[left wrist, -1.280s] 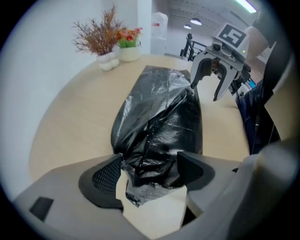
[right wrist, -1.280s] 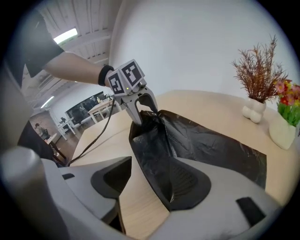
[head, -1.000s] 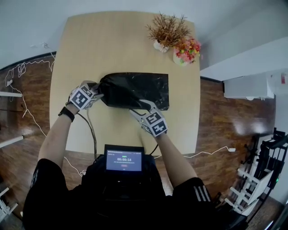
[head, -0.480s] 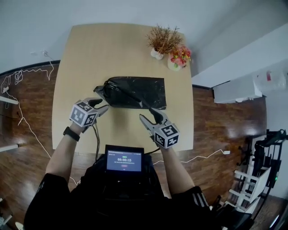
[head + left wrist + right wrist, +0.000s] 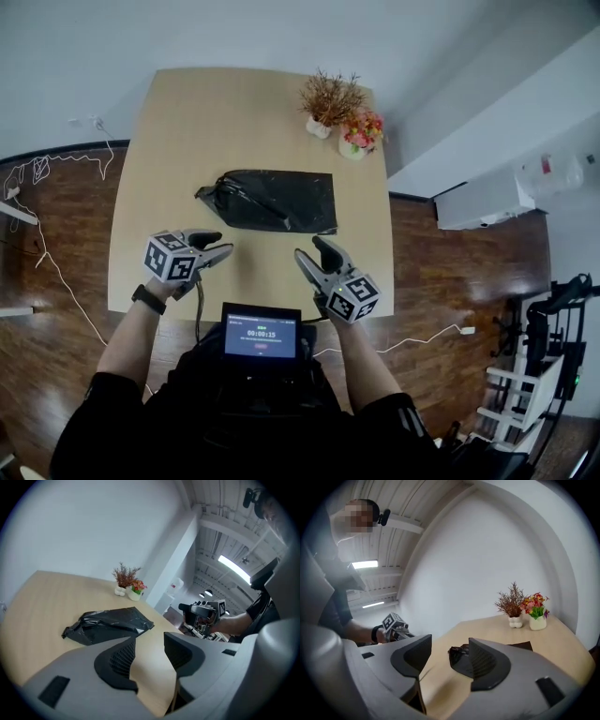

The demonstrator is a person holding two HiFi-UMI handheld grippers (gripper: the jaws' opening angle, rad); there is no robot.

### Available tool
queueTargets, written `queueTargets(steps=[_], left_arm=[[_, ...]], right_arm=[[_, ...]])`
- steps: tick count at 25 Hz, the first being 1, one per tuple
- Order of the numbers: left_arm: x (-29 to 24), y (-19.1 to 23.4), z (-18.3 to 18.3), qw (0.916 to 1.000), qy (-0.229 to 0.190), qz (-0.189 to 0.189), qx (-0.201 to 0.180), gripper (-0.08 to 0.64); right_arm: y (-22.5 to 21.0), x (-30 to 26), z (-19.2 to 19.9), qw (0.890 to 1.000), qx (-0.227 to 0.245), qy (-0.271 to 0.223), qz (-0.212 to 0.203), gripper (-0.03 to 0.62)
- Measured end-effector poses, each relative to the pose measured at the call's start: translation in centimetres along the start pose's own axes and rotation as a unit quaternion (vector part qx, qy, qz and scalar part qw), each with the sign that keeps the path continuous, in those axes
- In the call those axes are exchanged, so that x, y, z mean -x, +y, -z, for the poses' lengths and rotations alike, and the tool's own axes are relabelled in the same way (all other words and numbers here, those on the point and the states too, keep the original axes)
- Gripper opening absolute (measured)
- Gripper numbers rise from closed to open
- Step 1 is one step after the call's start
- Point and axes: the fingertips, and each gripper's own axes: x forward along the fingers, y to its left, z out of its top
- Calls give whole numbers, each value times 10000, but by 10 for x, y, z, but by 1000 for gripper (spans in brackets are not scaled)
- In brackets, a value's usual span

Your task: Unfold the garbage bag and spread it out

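The black garbage bag (image 5: pixel 272 200) lies flat on the wooden table (image 5: pixel 169 141), folded into a rectangle with a crumpled left end. My left gripper (image 5: pixel 216 246) hovers near the table's front left, apart from the bag. Its jaws have just been closing partway, and they stand open with nothing between them. In the left gripper view the bag (image 5: pixel 110 624) lies beyond the left gripper (image 5: pixel 150 641). My right gripper (image 5: pixel 312 251) is held at the front right, open and empty. The right gripper view shows the bag (image 5: pixel 459 654) past the right gripper (image 5: pixel 450 644).
A white pot of dried twigs (image 5: pixel 328 97) and a pot of coloured flowers (image 5: pixel 360 131) stand at the table's far right corner. A small screen (image 5: pixel 261 336) sits at the person's chest. Cables trail over the wooden floor (image 5: pixel 56 272) on the left.
Both grippers have drawn back from the bag toward the person and risen off the table. The bag stays lying on the table. The left jaws stand narrower than before.
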Motion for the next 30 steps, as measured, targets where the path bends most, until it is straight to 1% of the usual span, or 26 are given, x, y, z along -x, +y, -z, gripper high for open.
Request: queueTargets(steps=[2,3,6,8,10,12,14,16,19,24,27,30], left_arm=[[0,-12,2,9998,-84,102,151,201],[-1,-18,4,9998,-79,103,170,201],[-6,-41,14,10000,-15,-9,40,201],[-7,-57,18,9998,-117,-152,-101,199],[-7,-71,18,9989,-301,-312,-180,199],[-6,-85,19,9980,-464,-410,-106,199],[-5,-101,22,9976,-558,-416,10,199],[-4,-120,28,9976,-591,-359,39,199],[-2,-137,37,9972,-591,-453,-114,176],[6,-154,56,9968,-527,-540,-245,176],[15,-156,66,9959,-430,-629,-483,176],[22,-150,74,9951,-309,-716,-614,176]], right_arm=[[2,7,-2,10000,34,-47,-68,279],[3,10,0,9999,101,22,-118,279],[7,25,14,9982,376,380,-277,279],[9,38,18,9975,436,475,-306,271],[10,51,16,9978,418,436,-291,262],[11,66,15,9980,389,371,-319,259],[15,79,13,9981,377,300,-384,259],[21,92,10,9981,344,215,-459,258],[29,107,8,9977,383,156,-545,256],[43,121,8,9980,369,101,-511,256],[50,125,8,9982,405,75,-426,256],[55,129,7,9991,328,42,-250,256]])
